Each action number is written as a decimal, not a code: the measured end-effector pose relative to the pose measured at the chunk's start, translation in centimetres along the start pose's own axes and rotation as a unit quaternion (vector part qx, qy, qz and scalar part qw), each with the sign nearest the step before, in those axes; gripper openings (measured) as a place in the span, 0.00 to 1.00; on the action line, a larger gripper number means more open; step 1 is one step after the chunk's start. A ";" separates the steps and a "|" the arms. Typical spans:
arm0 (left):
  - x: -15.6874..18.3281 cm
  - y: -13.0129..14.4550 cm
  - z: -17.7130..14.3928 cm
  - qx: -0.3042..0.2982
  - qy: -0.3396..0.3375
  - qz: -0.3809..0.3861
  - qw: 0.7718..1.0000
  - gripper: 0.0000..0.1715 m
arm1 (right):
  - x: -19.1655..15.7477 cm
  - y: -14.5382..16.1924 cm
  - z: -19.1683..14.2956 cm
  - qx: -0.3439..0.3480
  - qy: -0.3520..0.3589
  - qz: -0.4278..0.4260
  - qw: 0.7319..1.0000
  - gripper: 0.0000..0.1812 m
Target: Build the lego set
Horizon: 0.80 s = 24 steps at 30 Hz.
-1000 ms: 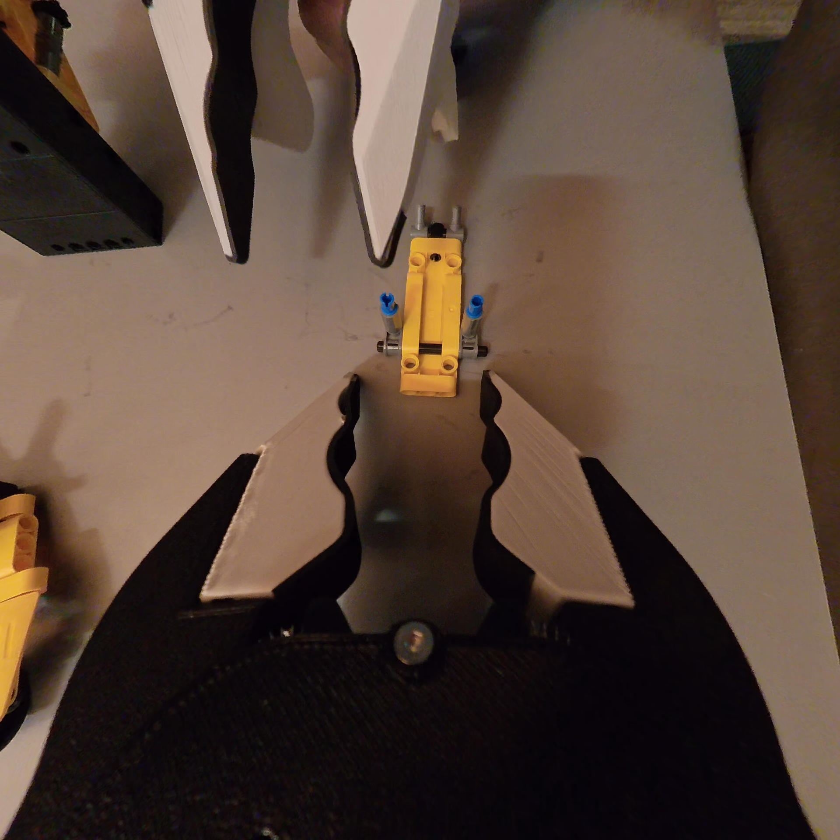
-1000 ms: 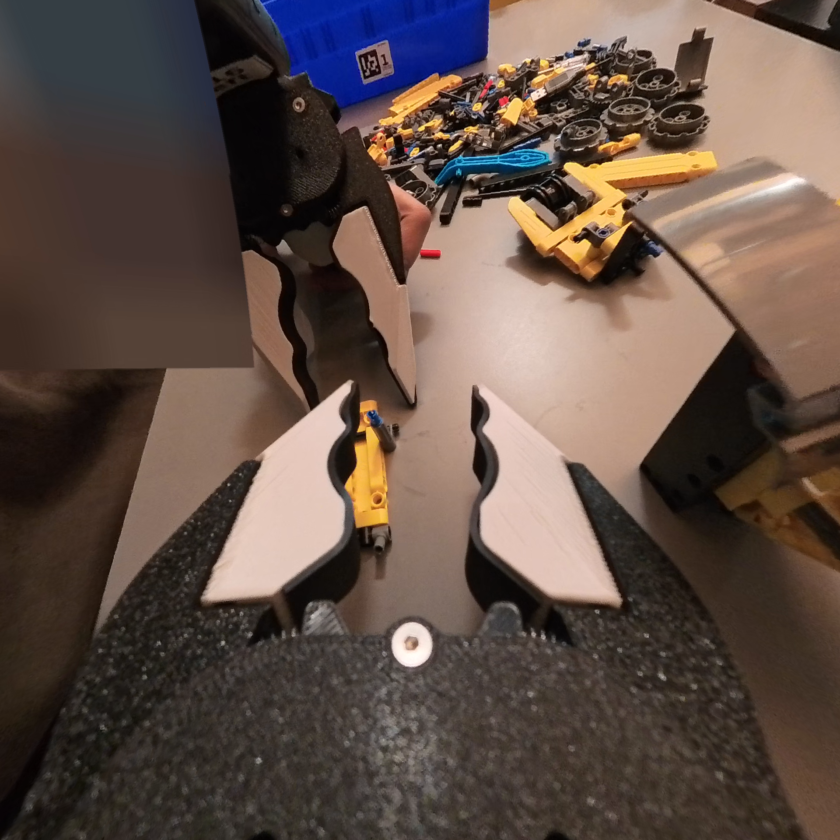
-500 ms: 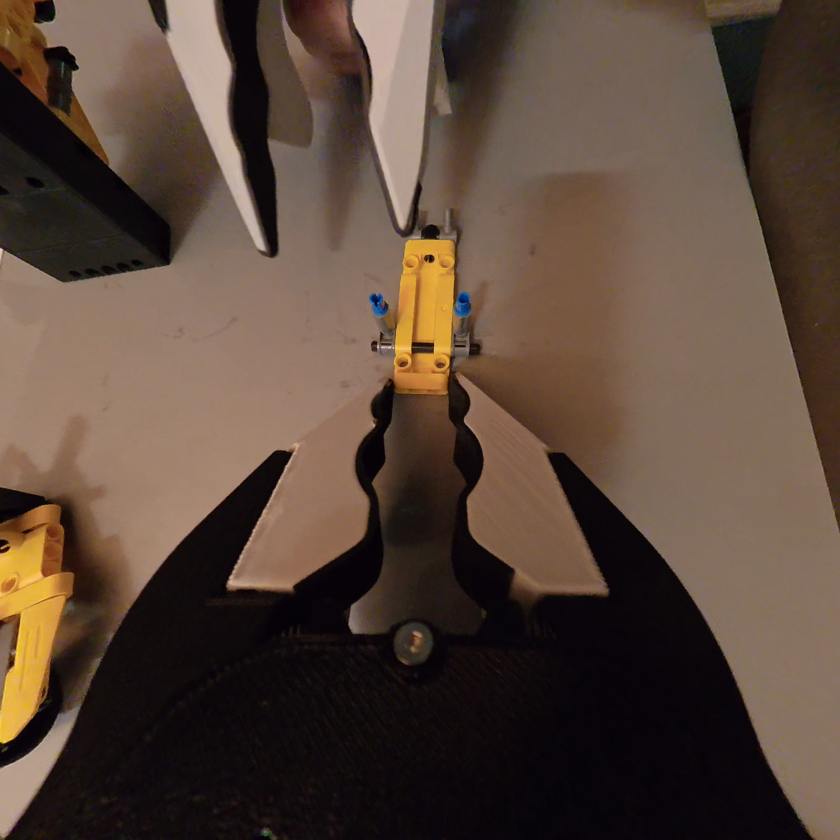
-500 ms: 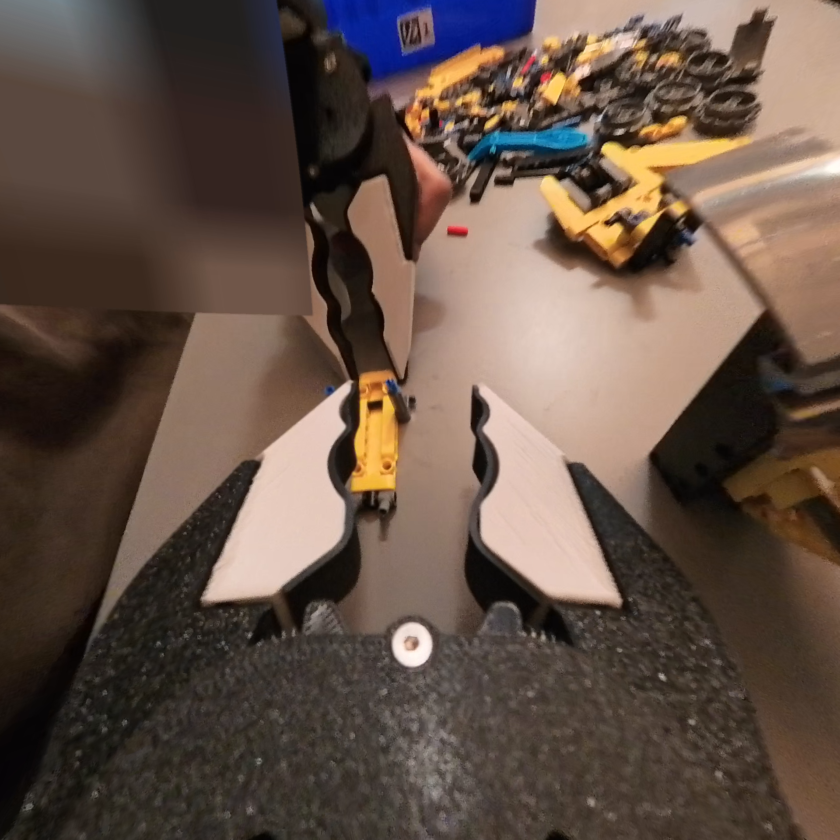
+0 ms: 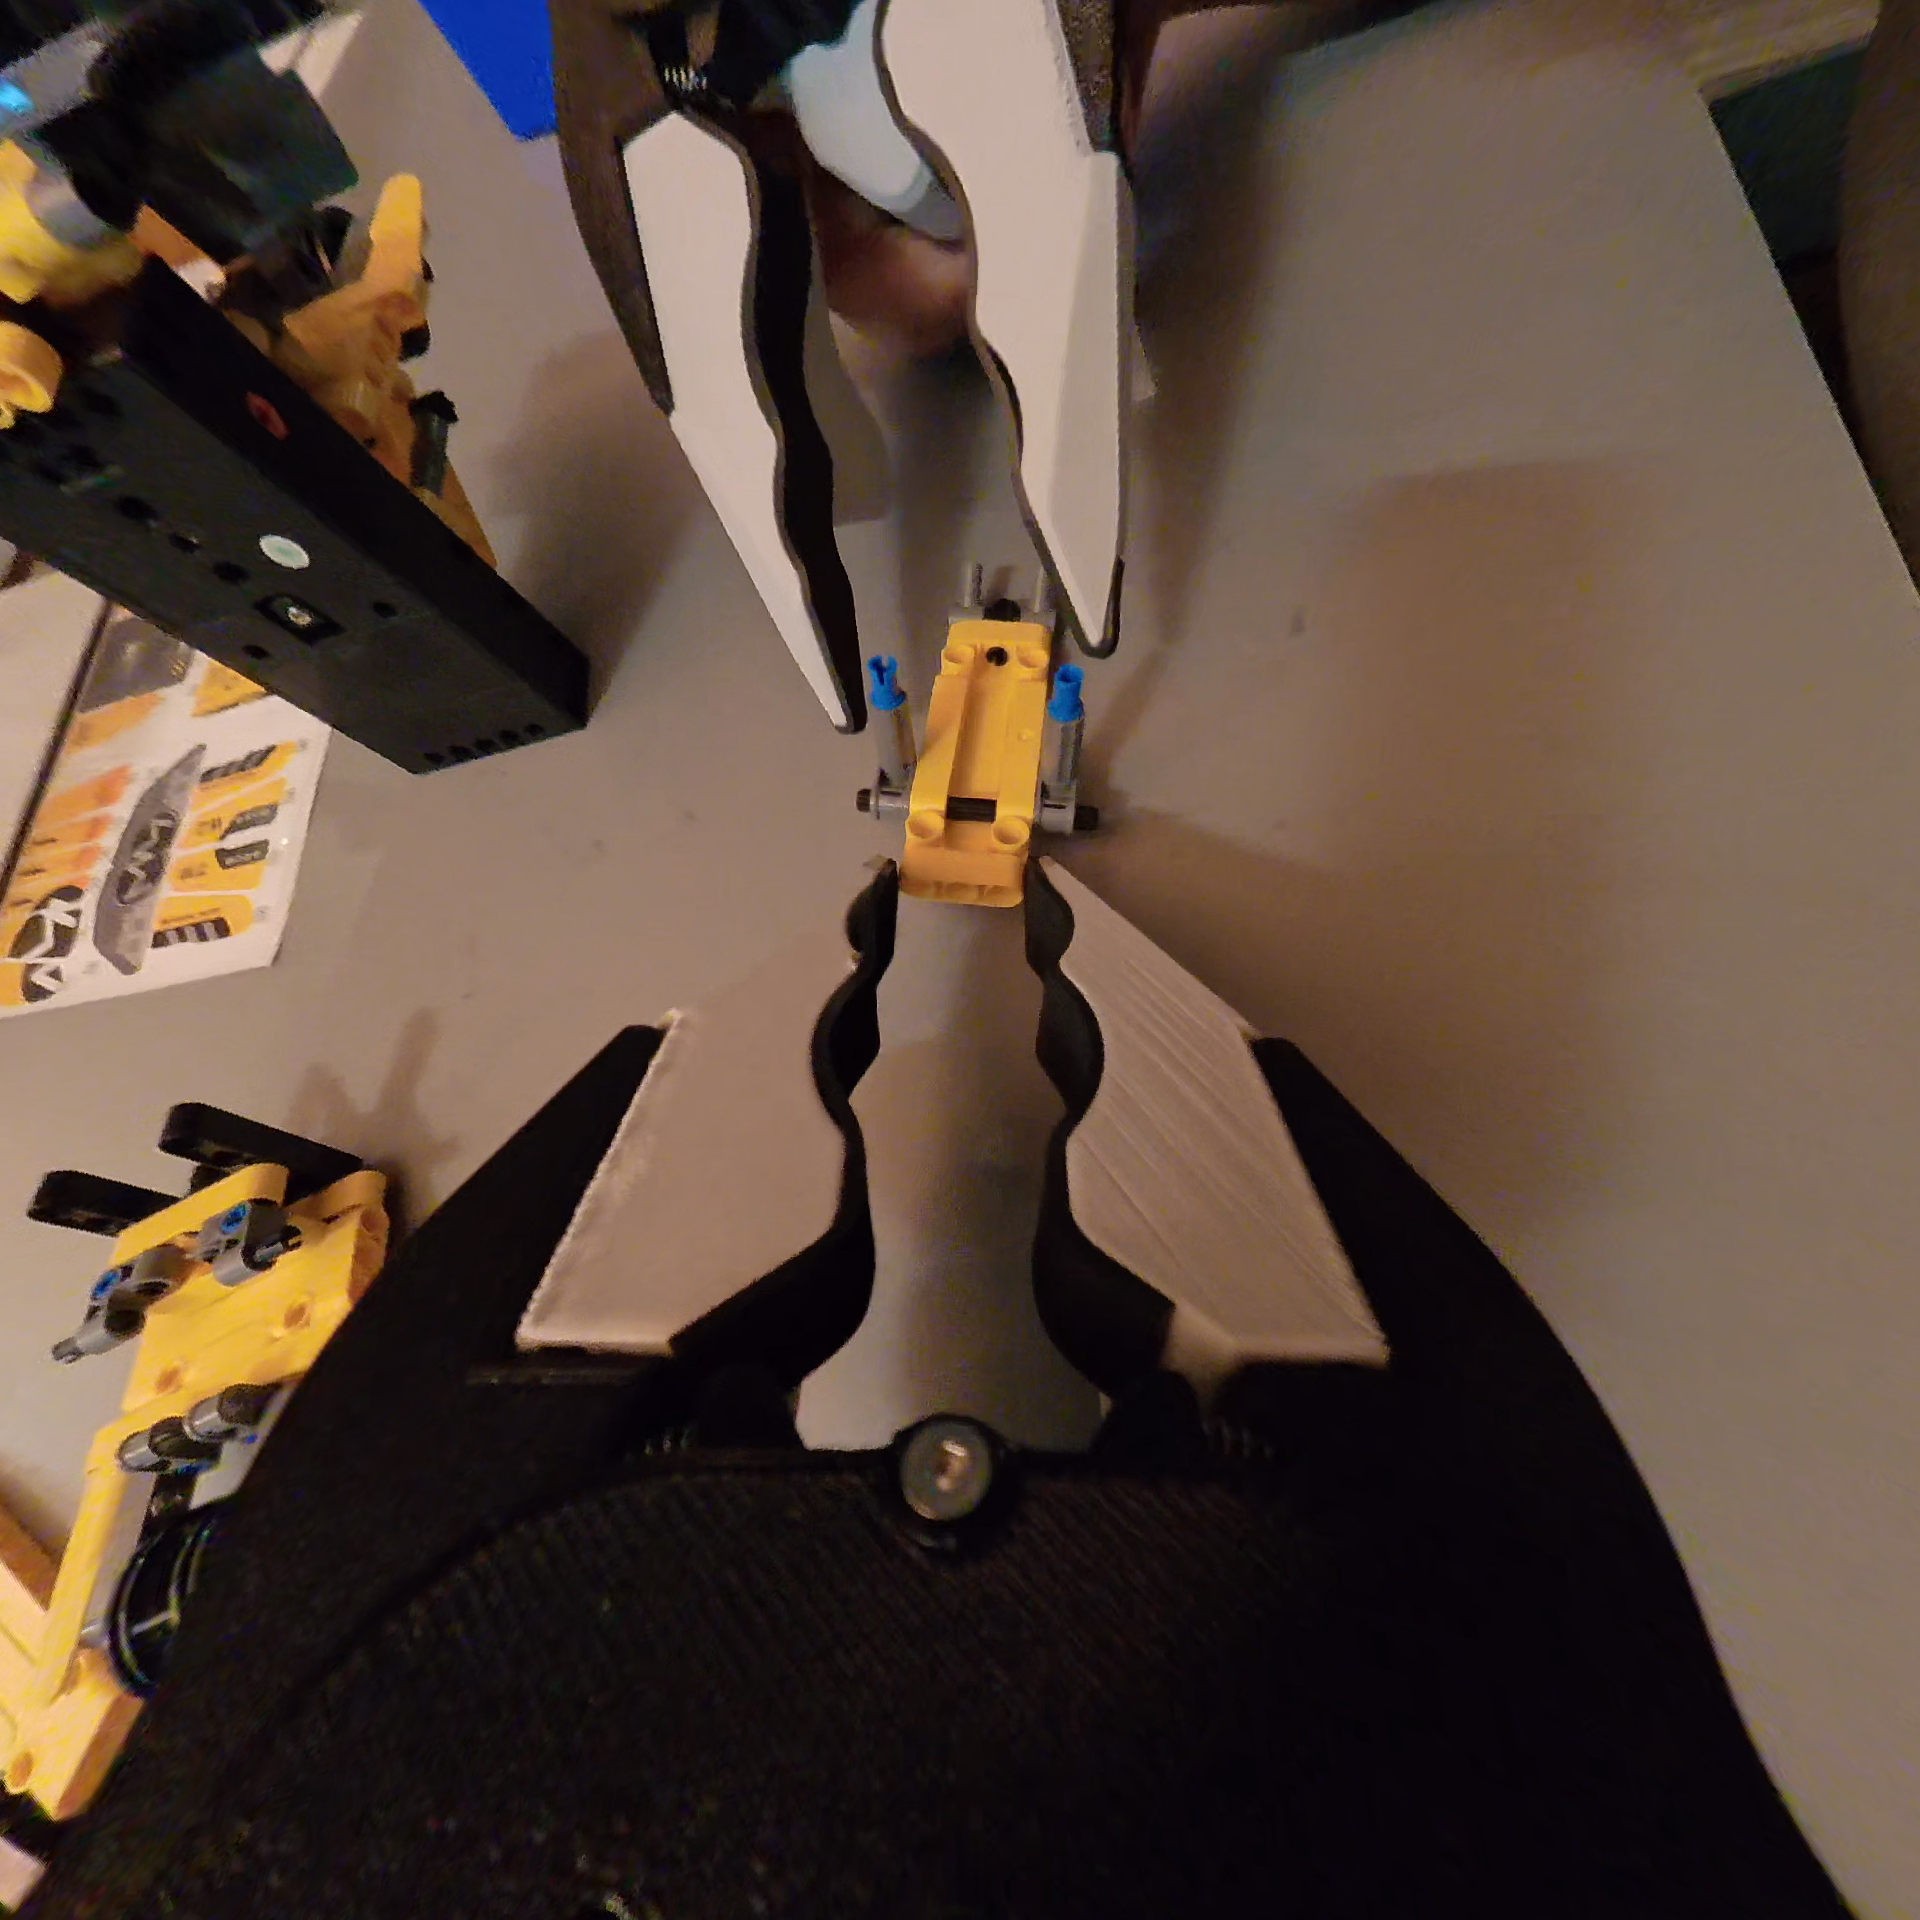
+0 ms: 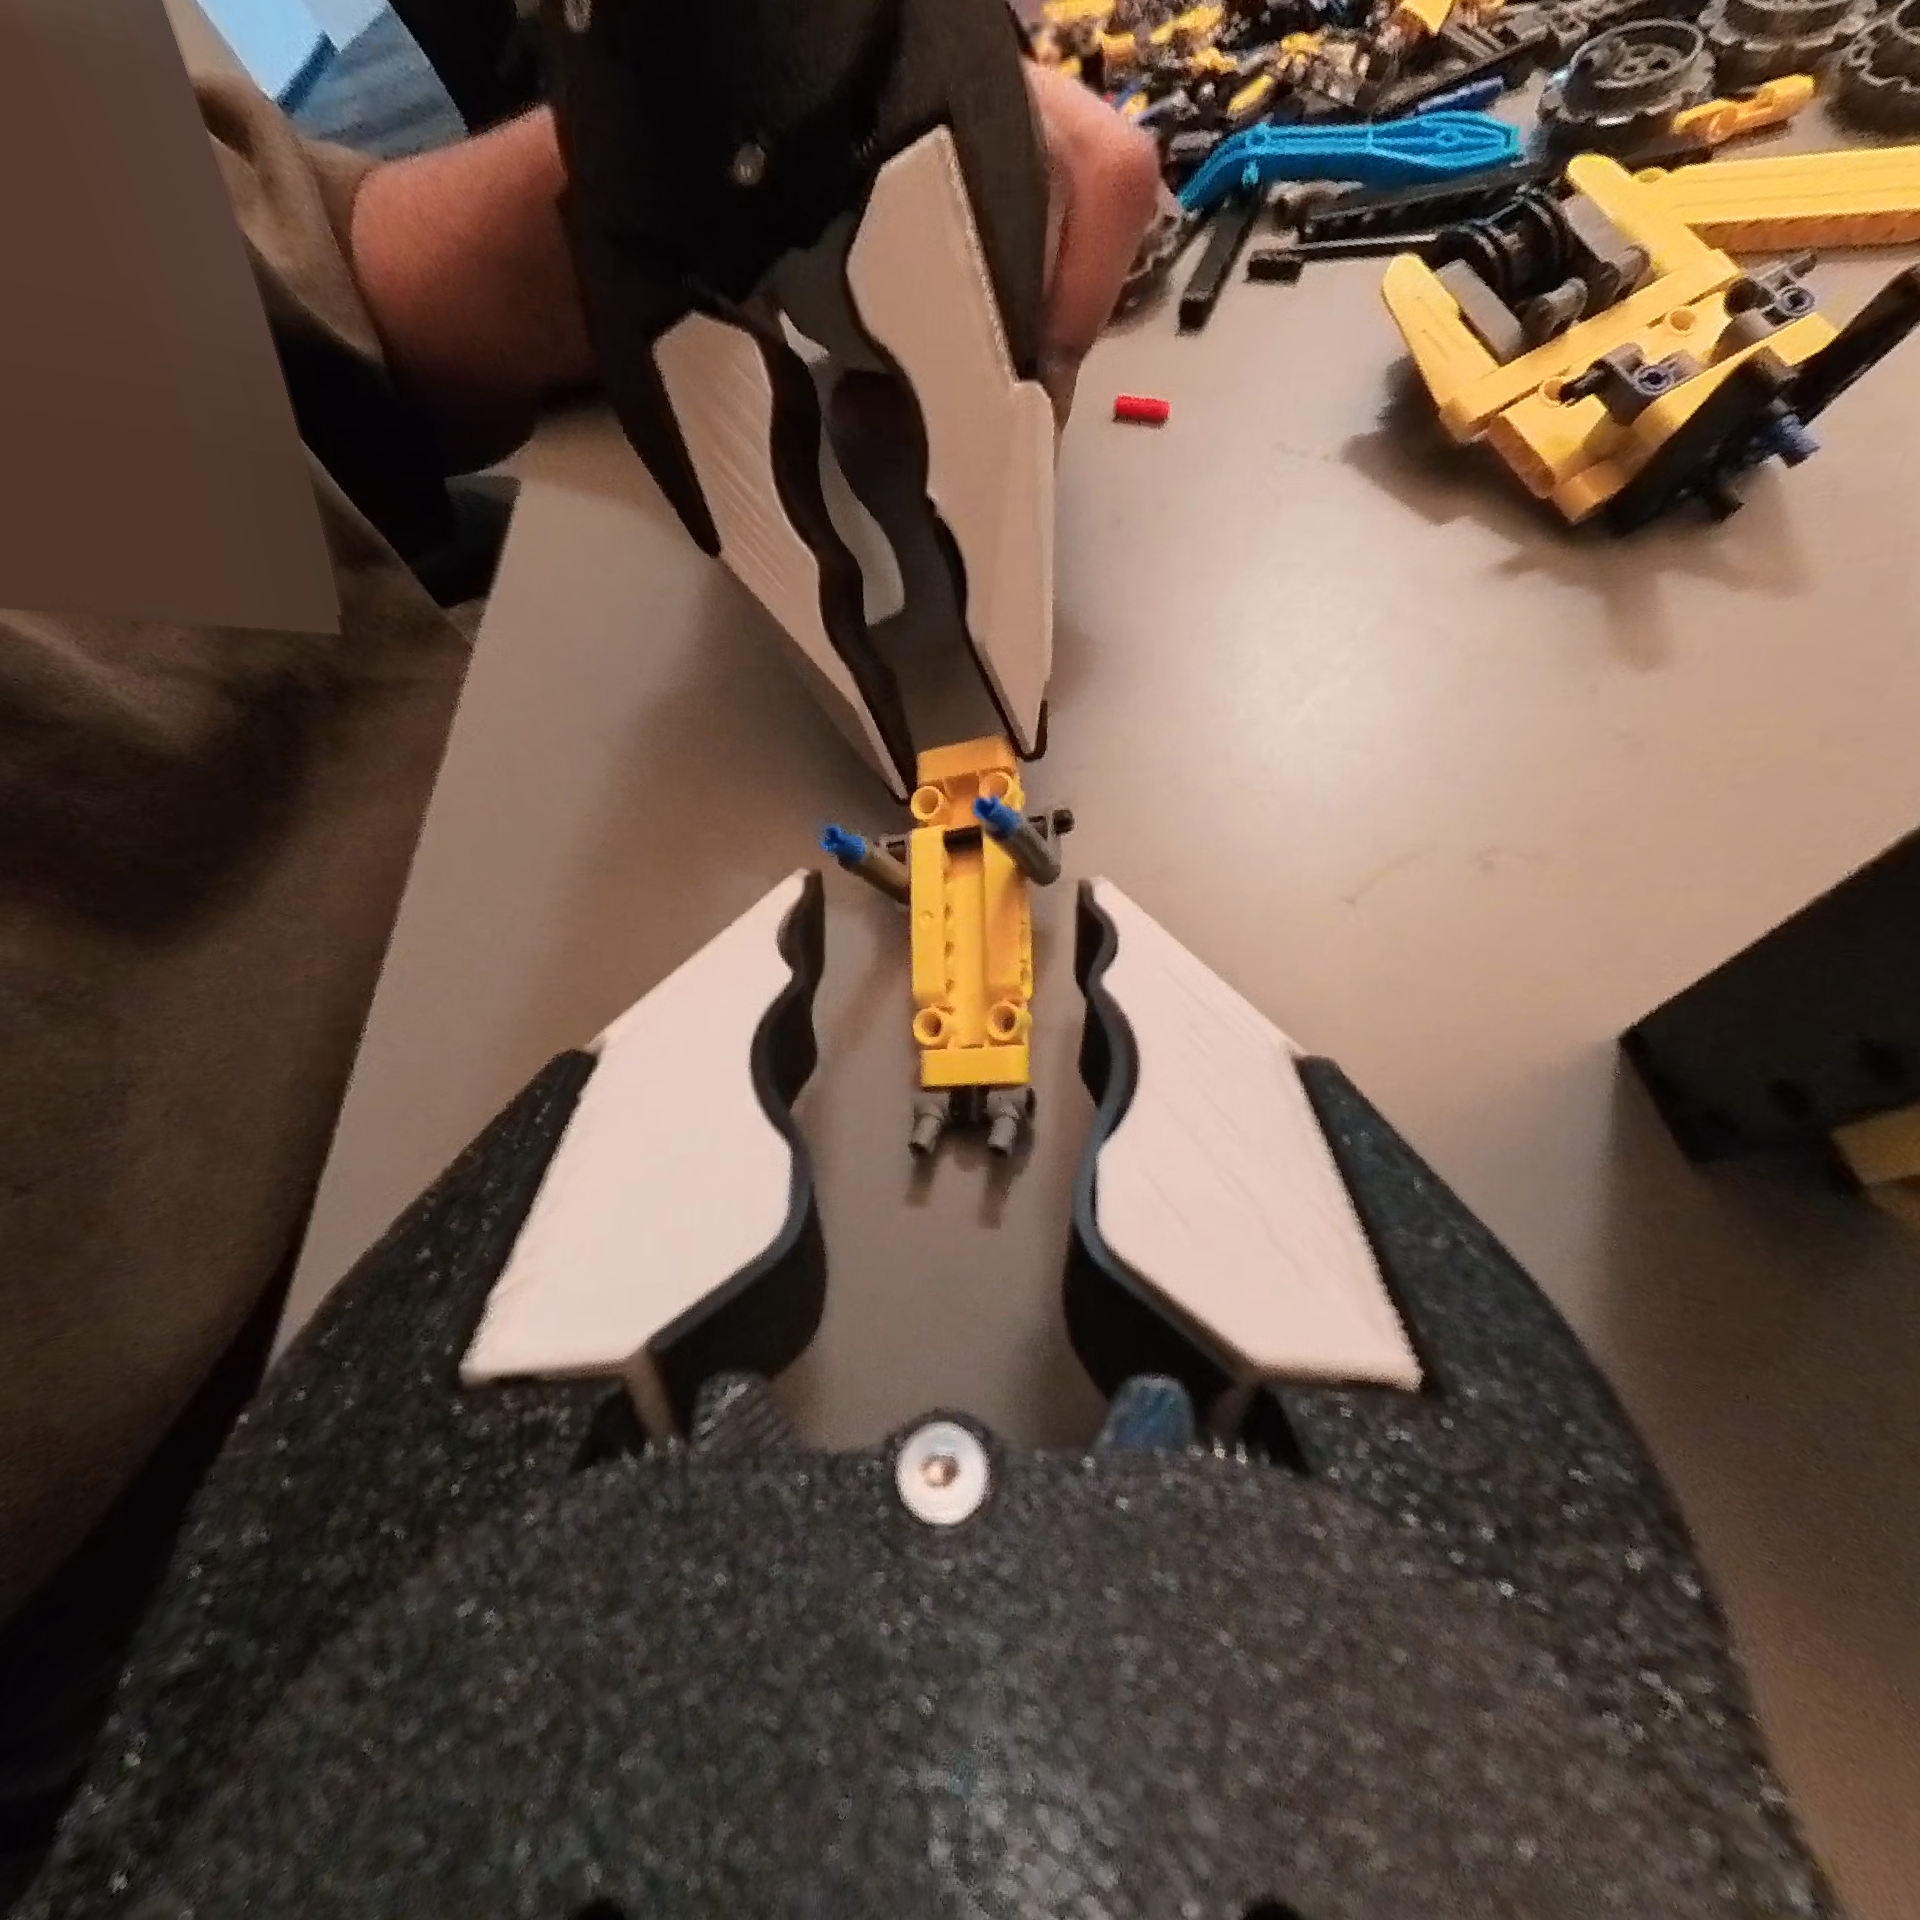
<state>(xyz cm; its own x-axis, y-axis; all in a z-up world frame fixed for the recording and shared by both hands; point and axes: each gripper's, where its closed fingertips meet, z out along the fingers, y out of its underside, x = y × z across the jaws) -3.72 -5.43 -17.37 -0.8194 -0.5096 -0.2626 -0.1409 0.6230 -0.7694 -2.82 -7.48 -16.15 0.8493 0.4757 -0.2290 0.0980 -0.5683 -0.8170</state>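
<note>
Left gripper point(image 5: 961, 883) is narrowed onto the near end of a small yellow brick assembly point(image 5: 977, 758): both fingertips sit at its end corners, pinching or right at contact, I can't tell if there's real squeeze. The assembly lies flat on the grey table point(image 5: 1455, 727), close to the edge, with 2 grey pins capped in blue point(image 5: 881, 675) sticking up either side, a black axle across it, and 2 grey stubs at the far end. Right gripper point(image 6: 945, 904) is spread wide, straddling the opposite end: the yellow body sits between its fingers with clear gaps both sides, no contact visible. In the left wrist view the right gripper's tips point(image 5: 977, 675) come down beside the blue-capped pins, 1 tip just beside the left pin. So: piece is on the table, not lifted, framed from both ends, only 1 end gripped at most. Around it: black box-like block point(image 5: 291, 540) with yellow parts on top, printed sheet point(image 5: 145, 831) beside it, larger yellow sub-build point(image 5: 208, 1299) by the left gripper, another yellow build point(image 6: 1621, 343), a stray red pin point(image 6: 1141, 408), and a loose parts pile point(image 6: 1351, 62) farther back.
</note>
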 end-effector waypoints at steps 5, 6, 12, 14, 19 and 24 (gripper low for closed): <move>0.1 -0.5 0.0 0.012 -0.005 0.008 1.000 0.12 | 0.0 0.2 0.0 -0.003 -0.010 0.018 1.000 0.27; 0.0 -0.6 -0.1 0.014 -0.006 0.008 1.000 0.12 | 0.0 0.3 0.1 -0.007 -0.010 0.017 1.000 0.28; -0.5 -1.2 -0.7 0.035 -0.014 0.000 0.999 0.12 | -0.4 0.9 0.4 -0.030 -0.013 0.005 0.999 0.26; -0.4 -1.4 -0.7 0.042 -0.009 -0.007 0.999 0.12 | -0.3 0.9 0.5 -0.031 -0.005 -0.002 0.999 0.25; -0.4 -2.3 -1.1 0.074 0.006 -0.034 0.997 0.12 | 0.1 0.8 0.6 -0.031 0.021 -0.023 0.999 0.14; -1.5 -2.9 -1.6 0.103 -0.019 -0.055 0.993 0.14 | 0.5 0.1 0.4 -0.010 0.038 -0.024 0.999 0.14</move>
<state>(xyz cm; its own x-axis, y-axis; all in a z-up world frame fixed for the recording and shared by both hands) -2.95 -5.57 -13.80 -0.7832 -0.5925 -0.1888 -0.1090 0.4298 -0.8963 -2.59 -6.99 -16.57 0.8805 0.4505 -0.1477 0.1495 -0.5594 -0.8153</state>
